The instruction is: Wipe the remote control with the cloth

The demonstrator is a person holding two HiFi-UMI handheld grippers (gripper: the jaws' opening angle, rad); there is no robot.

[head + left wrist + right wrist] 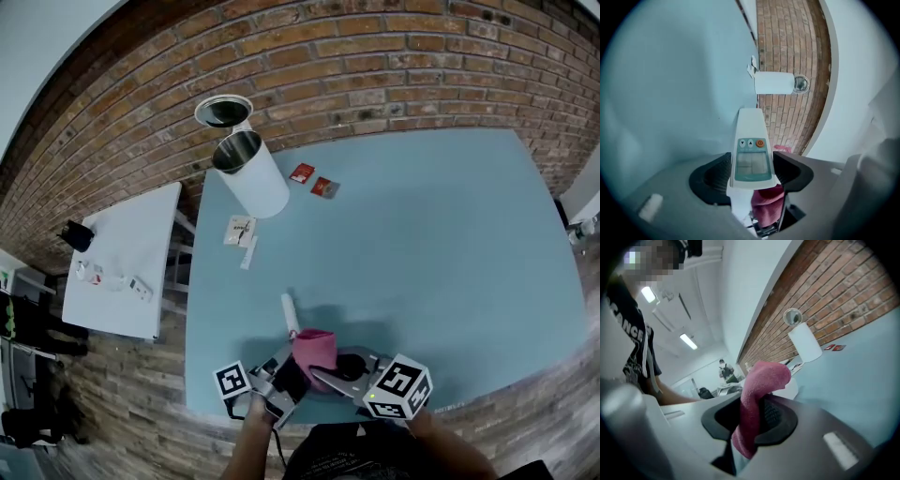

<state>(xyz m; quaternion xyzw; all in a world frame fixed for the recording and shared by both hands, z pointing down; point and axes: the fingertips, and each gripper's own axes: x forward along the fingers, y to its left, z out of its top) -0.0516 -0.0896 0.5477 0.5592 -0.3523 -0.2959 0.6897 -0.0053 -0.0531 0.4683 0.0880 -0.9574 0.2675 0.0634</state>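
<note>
While the left tool (751, 172) is clamped on the remote control (751, 140), jaws squeezing its sides right by the little screen, the right tool (751, 420) is pinched tight on the pink cloth (761, 378), which sticks up out of the jaws in a folded hump. So both pickups are done, I'd say.

In the head view the two tools meet at the bottom middle of the frame, over the near edge of the blue tabletop (422, 234). The cloth sits against the held end of the remote. The left gripper view shows pink bunched just under the screen, low in the frame.

My guess is the wiping is only getting going, since the cloth isn't on the button end or the long white body right now. Can't tell how clean anything is.

Farther out, a white canister (255, 176) and two red packets (314, 180) sit upper left, well apart from the action.
</note>
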